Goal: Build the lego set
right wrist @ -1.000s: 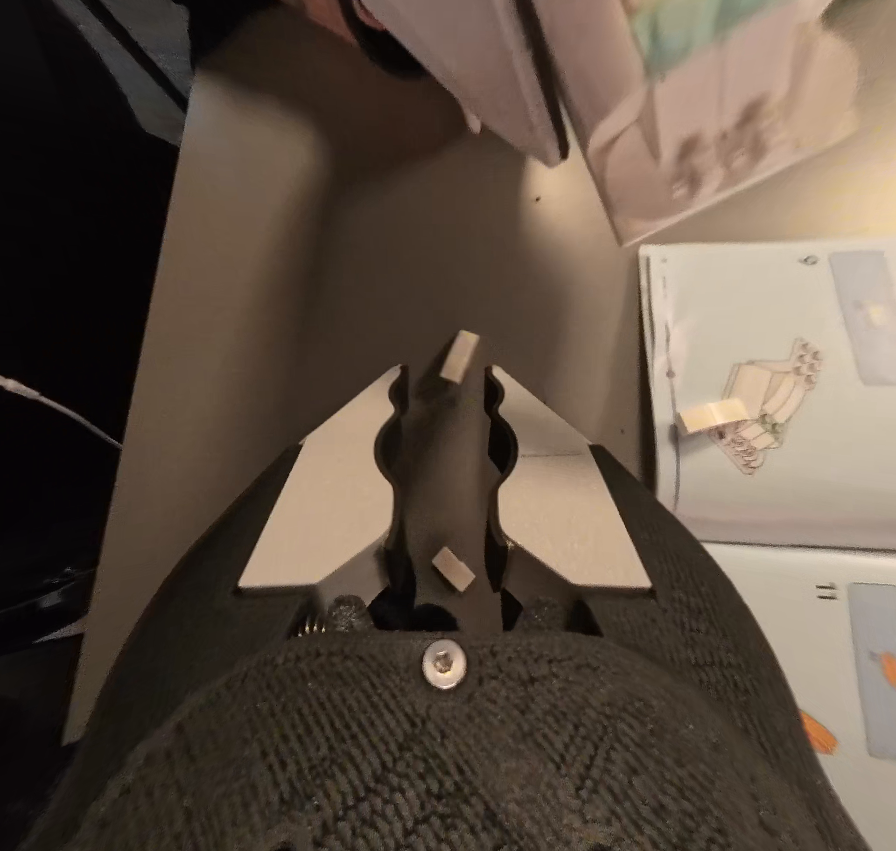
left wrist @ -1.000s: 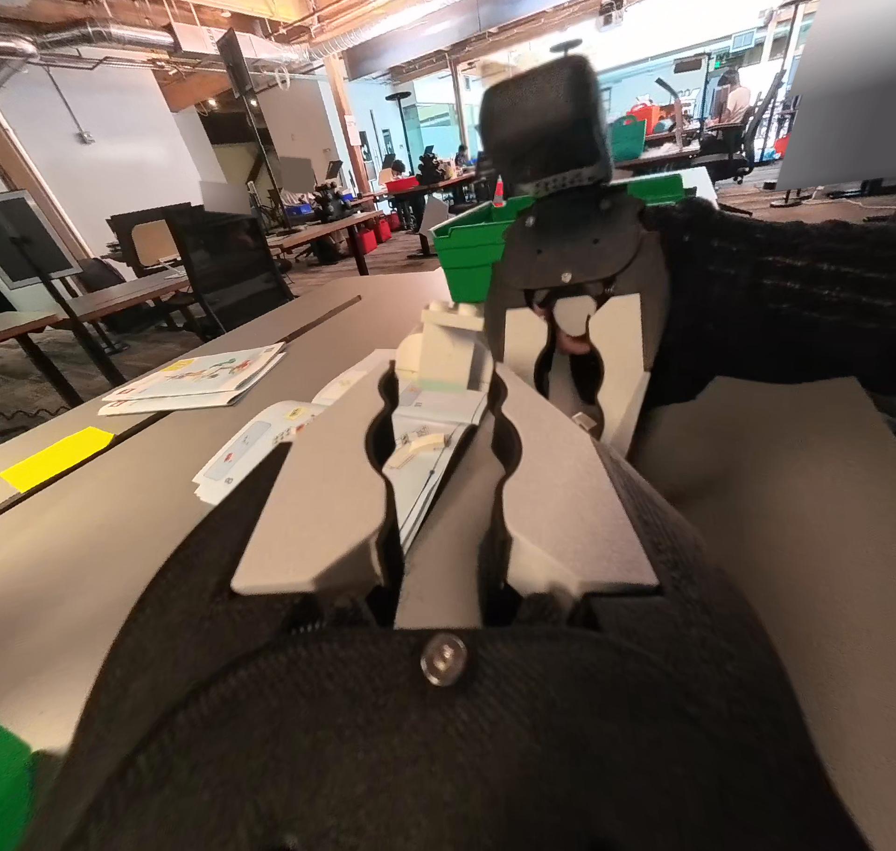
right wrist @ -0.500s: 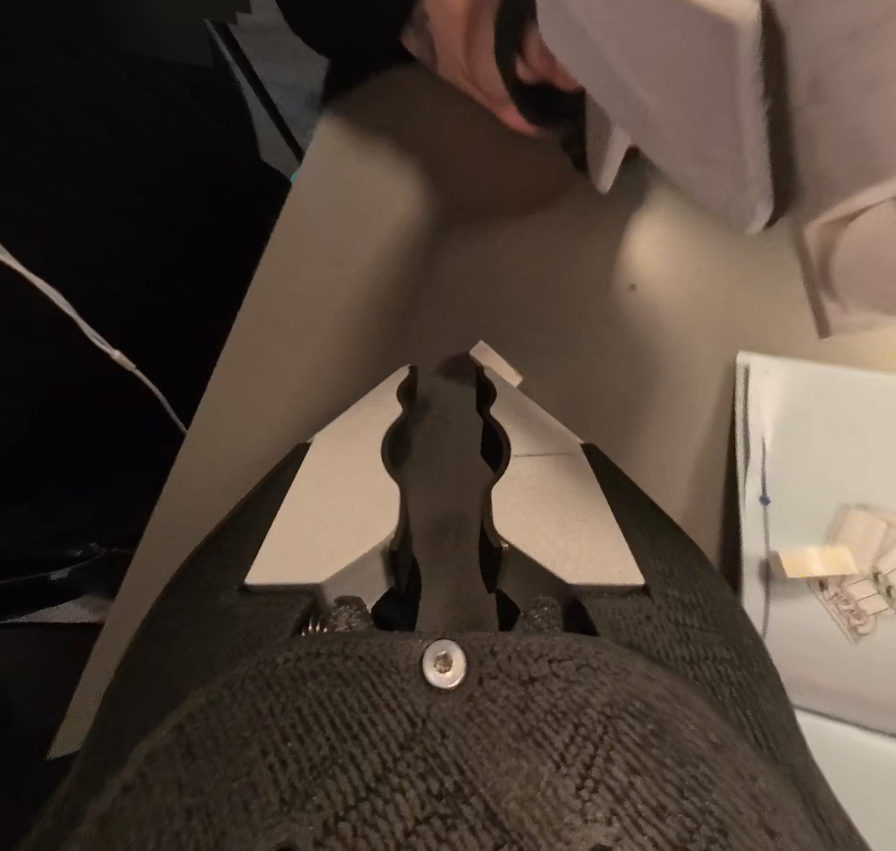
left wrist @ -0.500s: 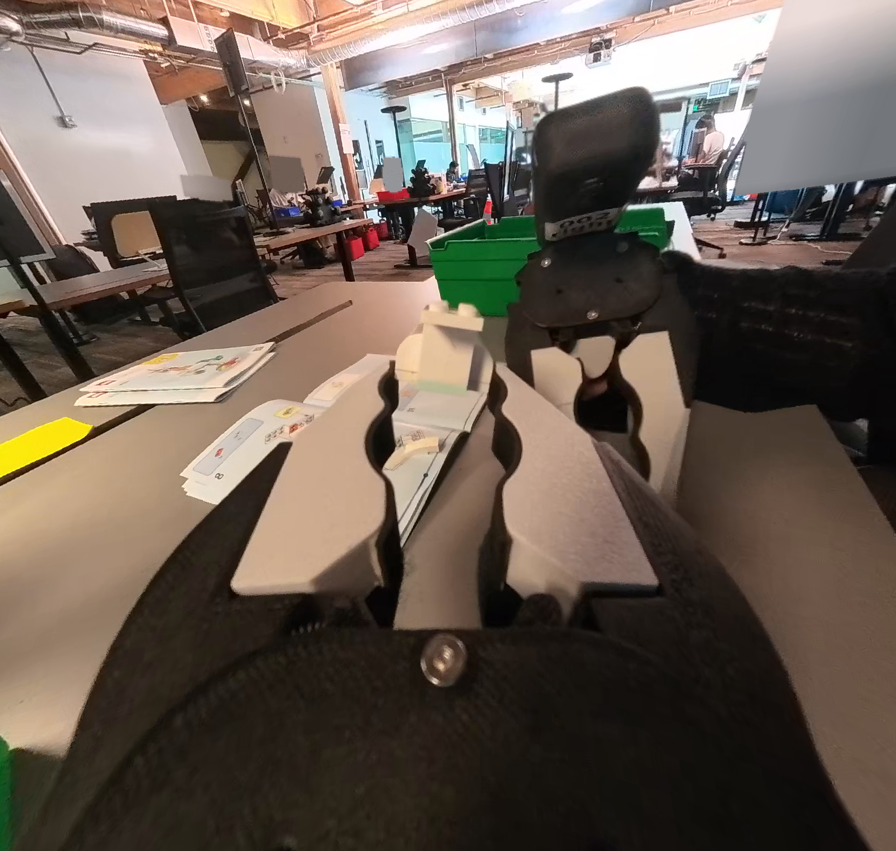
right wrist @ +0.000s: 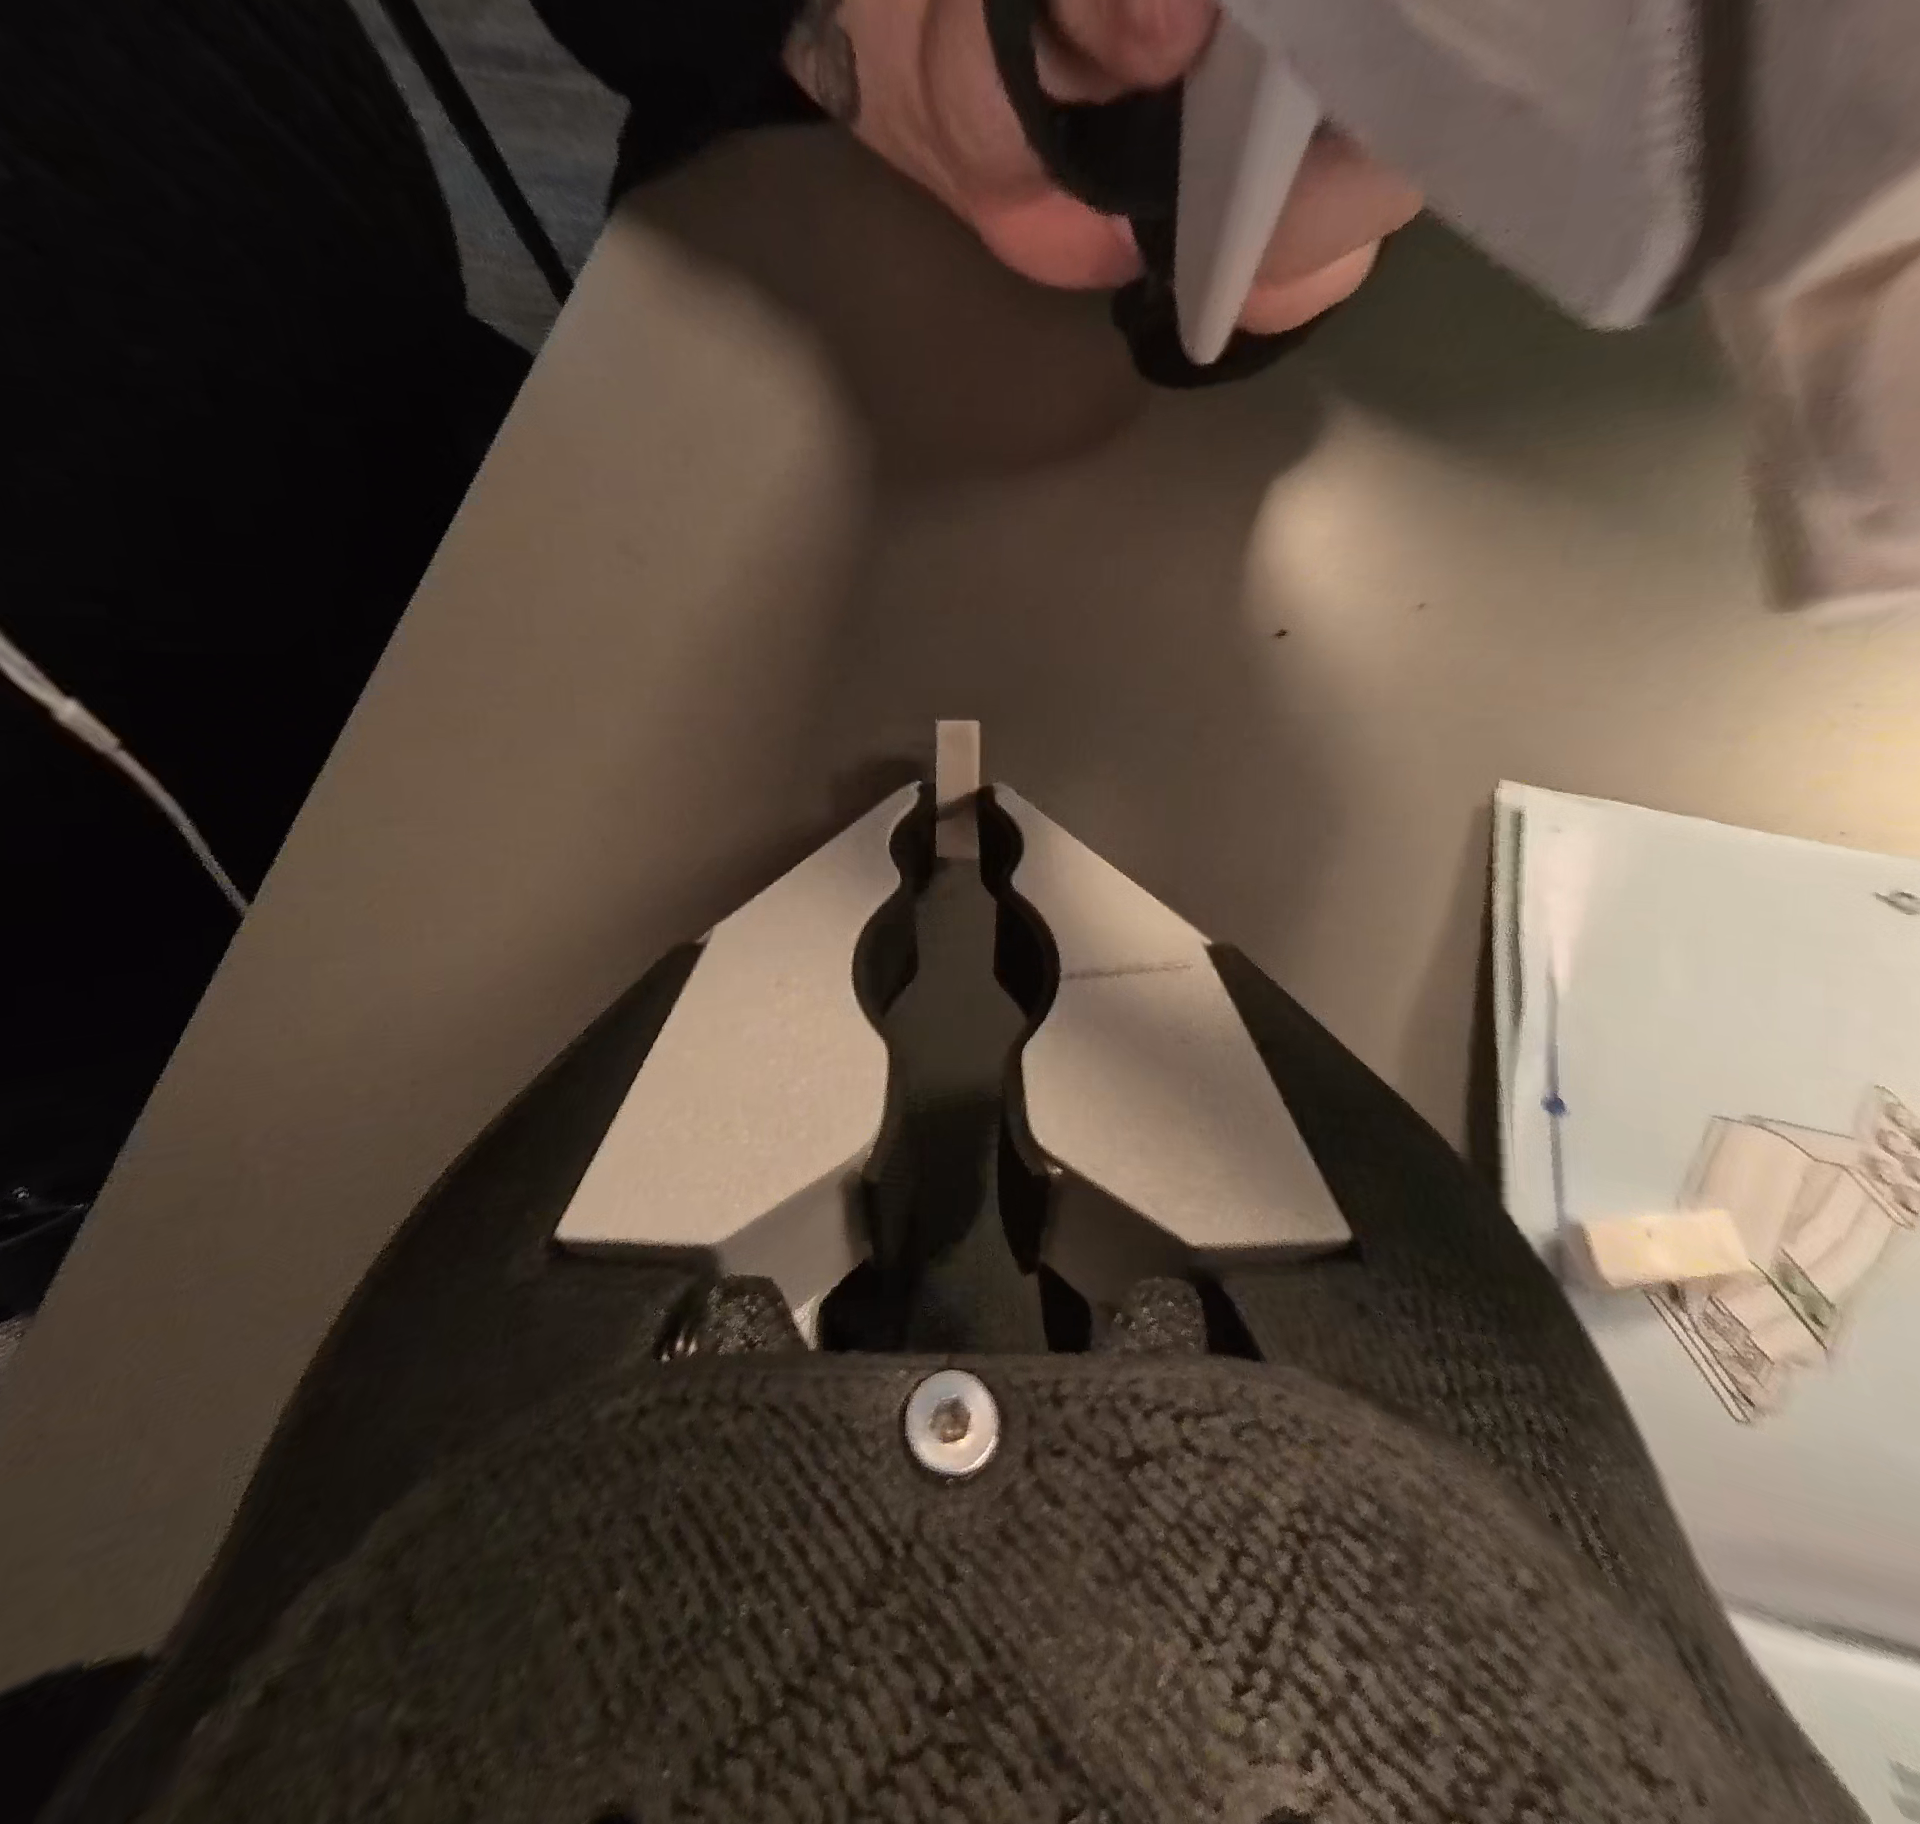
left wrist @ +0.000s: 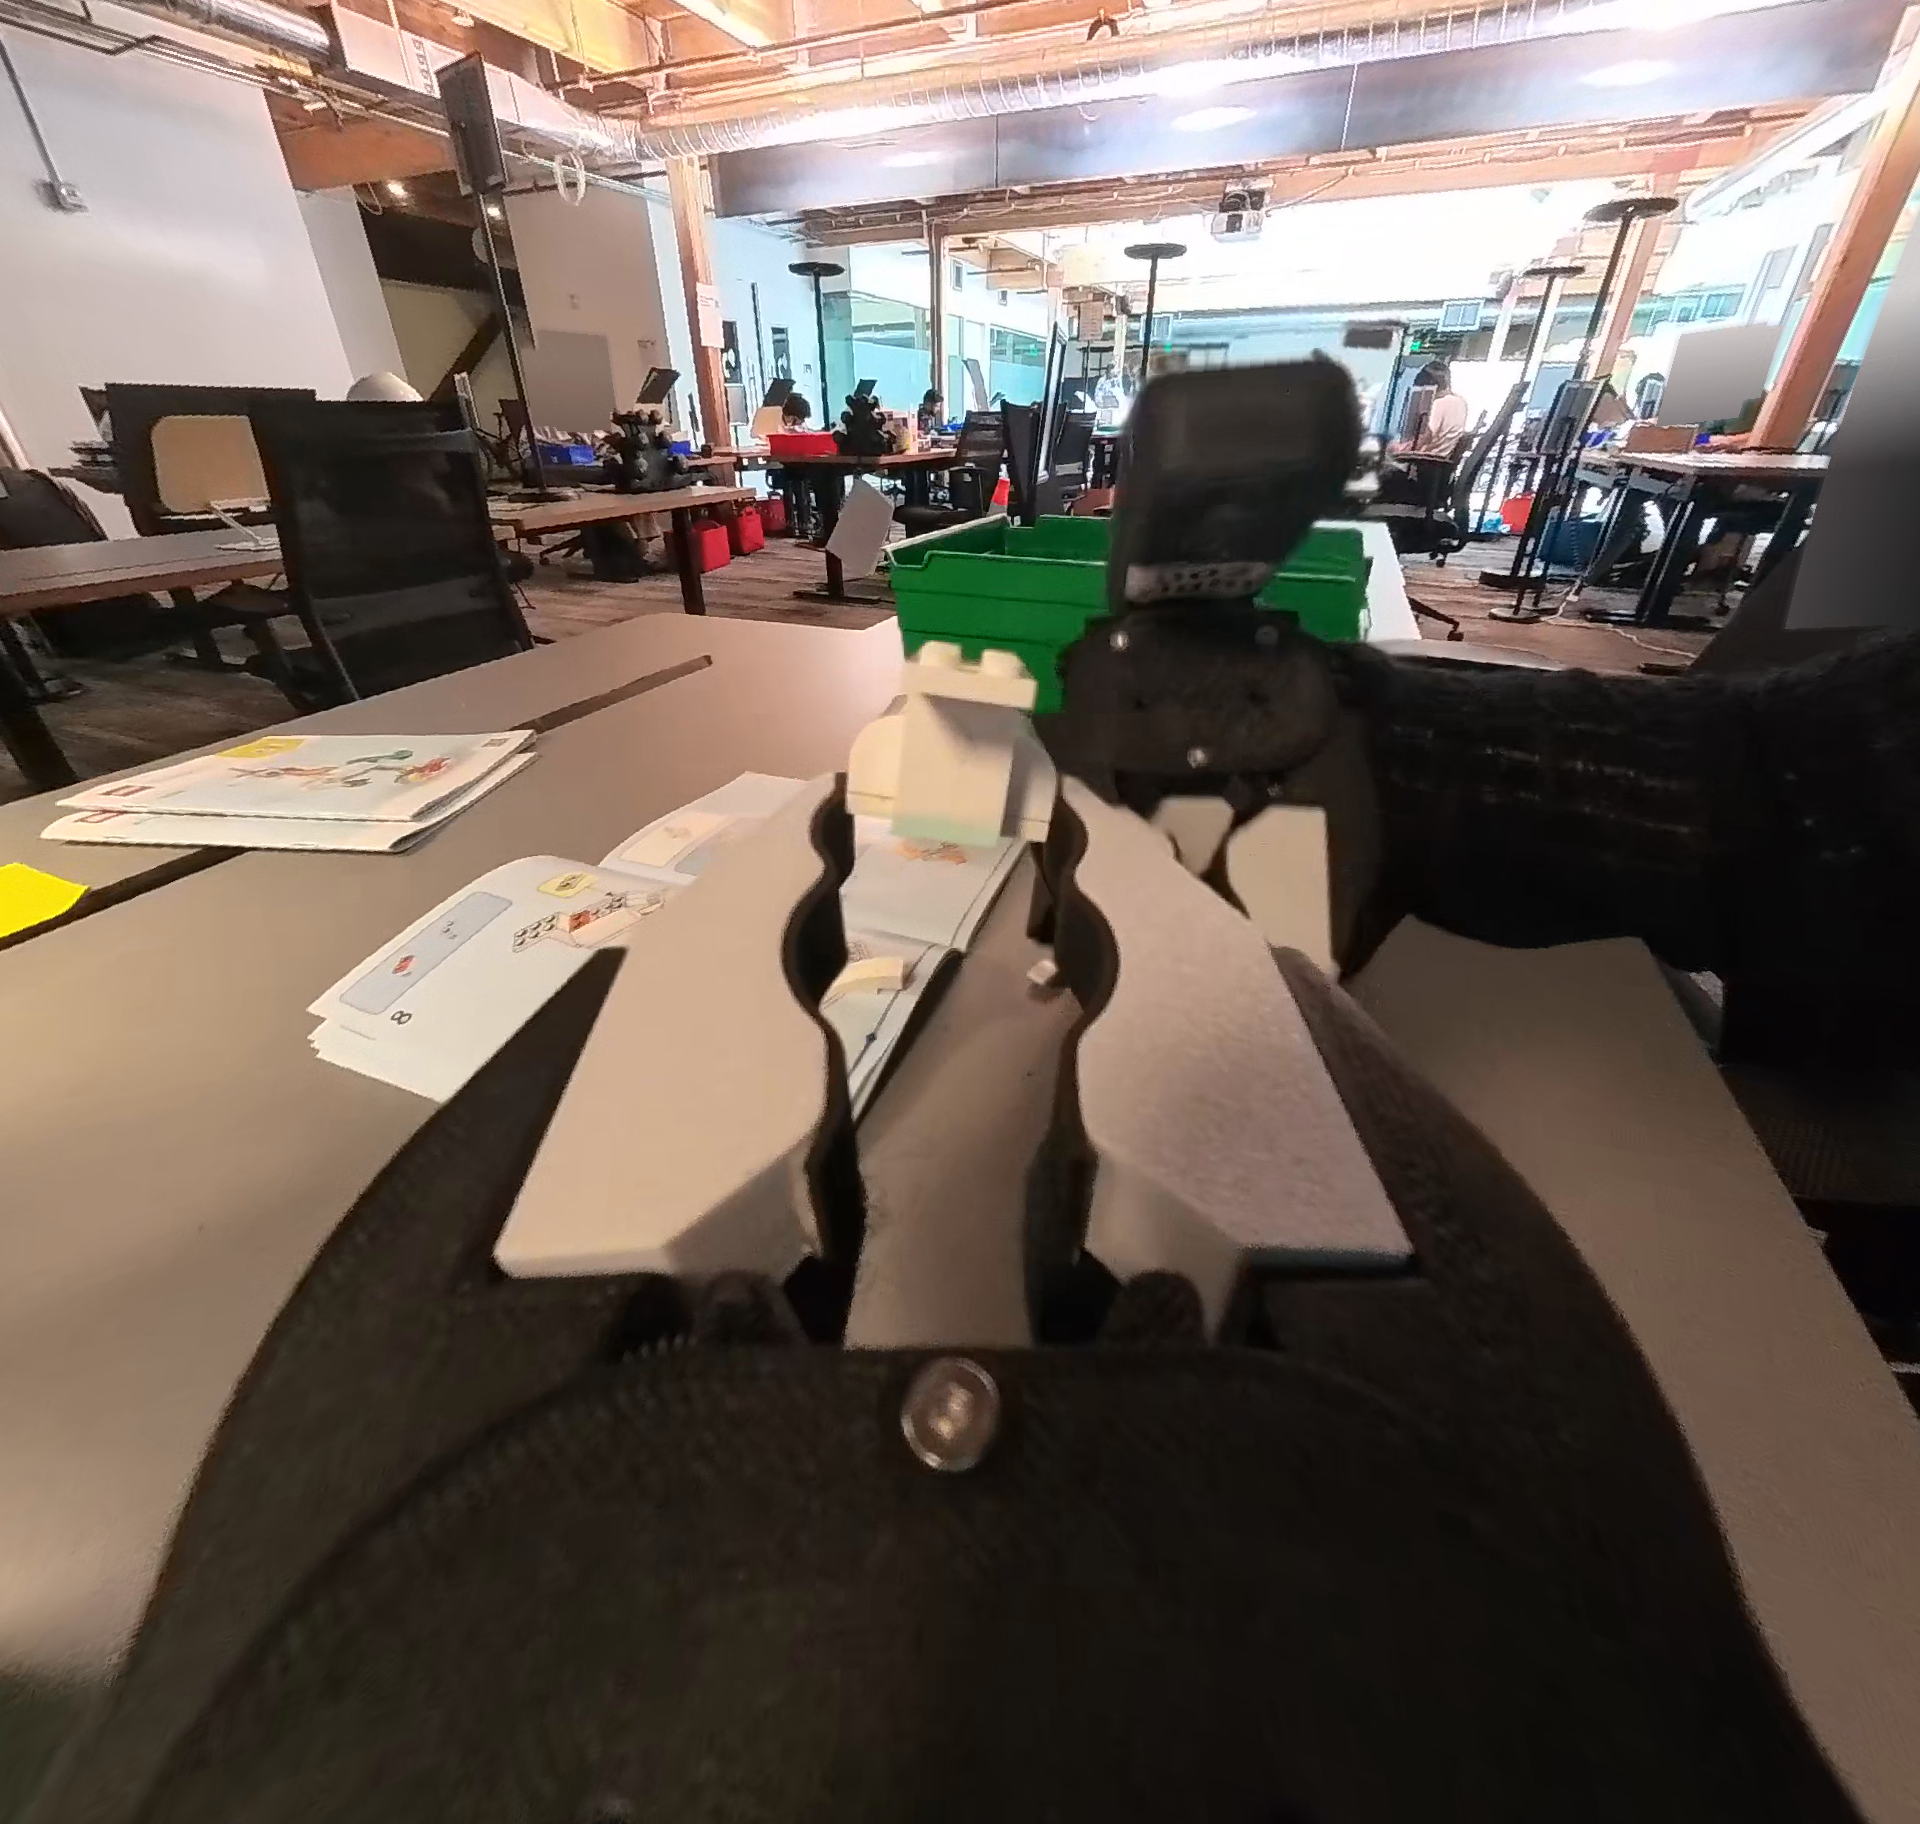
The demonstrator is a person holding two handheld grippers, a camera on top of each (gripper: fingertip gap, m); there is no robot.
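Observation:
My left gripper is shut on a white lego assembly and holds it above the open booklet. My right gripper points down at the grey table. Its jaws are closed on a small white piece that sticks out past the tips. In the left wrist view the right gripper stands just right of the assembly. A small cream piece lies on the booklet page; it also shows in the left wrist view. The left gripper and the hand holding it are blurred at the top.
A green bin stands at the far end of the table. A closed booklet and a yellow note lie to the left. The table edge runs along the left of the right wrist view. Chairs and desks stand beyond. The grippers' ends are close to 12 centimeters from one another.
My right gripper has shifted over the small white piece and its jaws have narrowed onto it. The left gripper still holds the assembly and sits higher and nearer in the right view.

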